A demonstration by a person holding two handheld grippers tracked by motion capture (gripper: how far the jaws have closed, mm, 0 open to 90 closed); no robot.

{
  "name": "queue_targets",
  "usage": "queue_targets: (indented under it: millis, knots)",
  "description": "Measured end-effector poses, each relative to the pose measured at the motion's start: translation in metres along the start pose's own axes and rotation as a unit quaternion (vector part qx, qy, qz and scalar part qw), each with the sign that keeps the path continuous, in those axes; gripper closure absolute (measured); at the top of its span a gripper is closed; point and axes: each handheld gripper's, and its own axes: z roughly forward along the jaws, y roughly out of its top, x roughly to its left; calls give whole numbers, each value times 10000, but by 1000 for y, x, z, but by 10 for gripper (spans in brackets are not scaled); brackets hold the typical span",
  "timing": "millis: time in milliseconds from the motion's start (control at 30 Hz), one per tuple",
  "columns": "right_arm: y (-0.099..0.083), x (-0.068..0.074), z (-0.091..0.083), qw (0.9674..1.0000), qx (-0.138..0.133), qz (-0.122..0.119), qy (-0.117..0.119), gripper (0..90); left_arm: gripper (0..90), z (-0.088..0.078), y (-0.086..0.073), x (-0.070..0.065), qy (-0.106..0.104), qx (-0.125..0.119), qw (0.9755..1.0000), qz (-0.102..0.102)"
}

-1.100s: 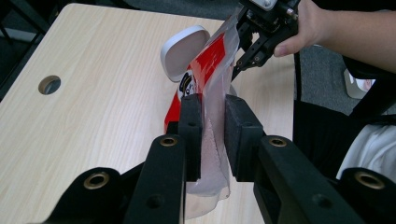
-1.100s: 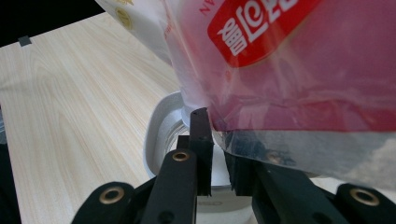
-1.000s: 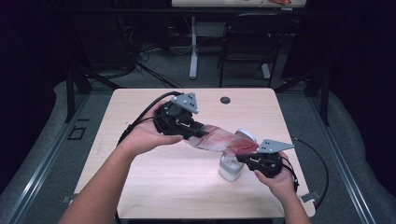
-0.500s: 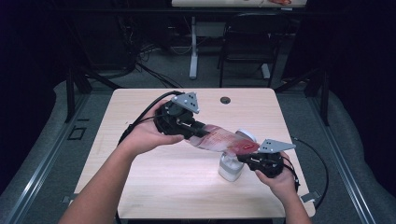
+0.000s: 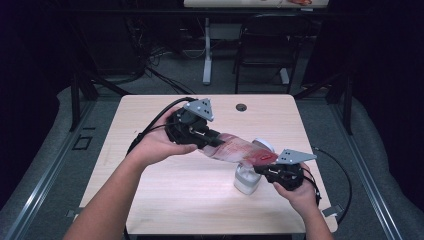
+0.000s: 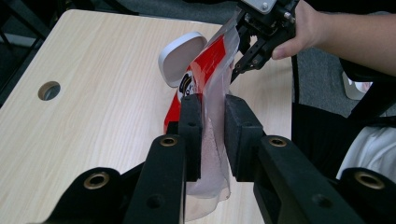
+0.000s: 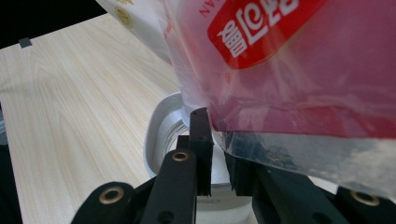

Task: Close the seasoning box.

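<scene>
We see glossy red-and-clear plastic pouch (image 5: 240, 149), crinkled, clamped by left gripper (image 5: 212, 141) and right gripper (image 5: 259, 169); rounded white tub (image 5: 246, 181) below, contents hidden.

A dim lab or office workroom. A pale wooden table (image 5: 165, 195) with a cable hole (image 5: 241, 107) stands on grey carpet, with a black chair (image 5: 260, 55), another desk's leg (image 5: 207, 52) and loose floor cables (image 5: 160, 67) behind it.
</scene>
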Motion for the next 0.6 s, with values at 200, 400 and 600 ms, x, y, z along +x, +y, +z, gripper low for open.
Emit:
queue_targets:
  millis: [200, 400, 600]
  knots:
    - [0, 0, 0, 10000, -31, 16, -8, 820, 782, 0, 0, 0, -4, -11, 10000, 6]
    - [0, 0, 0, 10000, -27, 12, -4, 820, 782, 0, 0, 0, -5, -19, 10000, -2]
    - [0, 0, 0, 10000, -13, 9, 18, 820, 782, 1, 0, 0, -22, -16, 10000, -11]
